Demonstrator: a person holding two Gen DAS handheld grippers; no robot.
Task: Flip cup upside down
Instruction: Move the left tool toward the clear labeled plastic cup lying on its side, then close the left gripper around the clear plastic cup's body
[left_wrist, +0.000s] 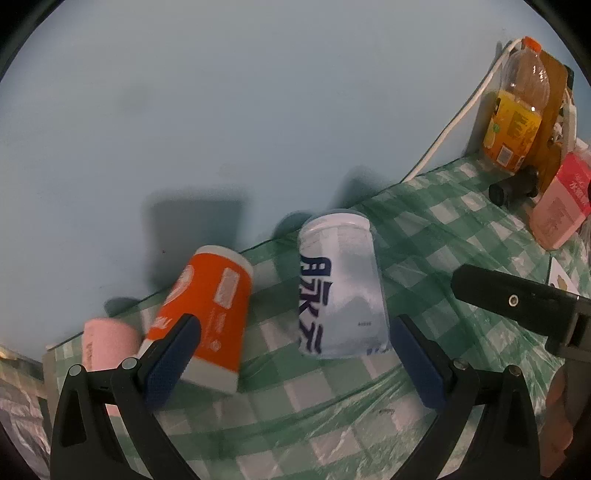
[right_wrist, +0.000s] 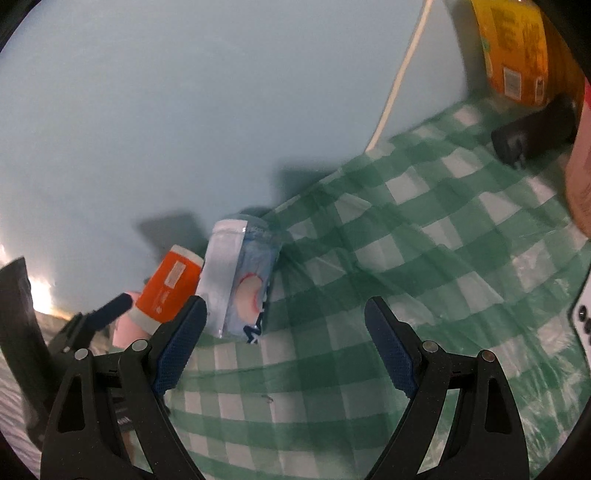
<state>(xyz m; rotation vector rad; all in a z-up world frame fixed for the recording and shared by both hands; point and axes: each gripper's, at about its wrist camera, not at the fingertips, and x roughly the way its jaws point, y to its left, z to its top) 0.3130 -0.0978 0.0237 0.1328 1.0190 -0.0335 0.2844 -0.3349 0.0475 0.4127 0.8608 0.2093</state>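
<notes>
Three cups stand upside down near the far edge of the green checked tablecloth (left_wrist: 424, 251): a pink cup (left_wrist: 110, 343), an orange cup (left_wrist: 210, 314) and a clear cup with dark blue lettering (left_wrist: 340, 288). My left gripper (left_wrist: 295, 350) is open and empty just in front of the orange and clear cups. My right gripper (right_wrist: 286, 339) is open and empty, to the right of the clear cup (right_wrist: 243, 284); the orange cup (right_wrist: 168, 291) stands behind its left finger. The right gripper's body (left_wrist: 517, 302) shows at the right of the left wrist view.
A blue wall rises behind the table. An orange juice bottle (left_wrist: 517, 107), a black object (left_wrist: 513, 186) and a pink carton (left_wrist: 561, 206) stand at the far right. A white cable (left_wrist: 454, 122) runs down the wall. A white object (right_wrist: 583, 317) lies at the right edge.
</notes>
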